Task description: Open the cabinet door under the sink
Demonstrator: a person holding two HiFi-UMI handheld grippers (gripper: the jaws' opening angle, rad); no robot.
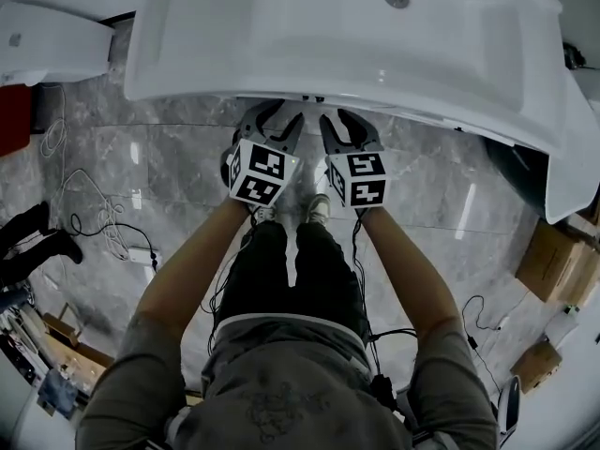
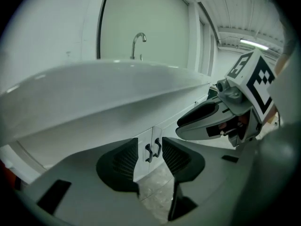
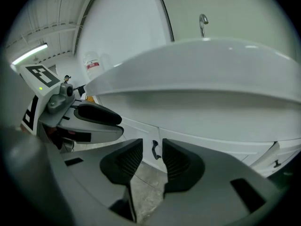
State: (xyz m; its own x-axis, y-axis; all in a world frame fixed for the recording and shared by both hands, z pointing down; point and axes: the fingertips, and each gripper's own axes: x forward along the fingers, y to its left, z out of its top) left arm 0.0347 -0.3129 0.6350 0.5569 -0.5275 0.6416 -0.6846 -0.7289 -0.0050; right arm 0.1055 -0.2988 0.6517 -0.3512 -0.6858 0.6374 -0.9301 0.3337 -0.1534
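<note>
1. Aiming low, our left claw (image 2: 150, 149) and right claw (image 3: 151, 153) gape wide and empty, well short of the cabinet door (image 2: 144, 136) beneath the sink (image 2: 108, 93).
2. We should slip one claw's pads around a handle (image 2: 148, 152), close, then pull outward.

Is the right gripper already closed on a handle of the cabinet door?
No: the right gripper has its jaws apart and empty, and the door handle shows farther off between them, untouched.
</note>
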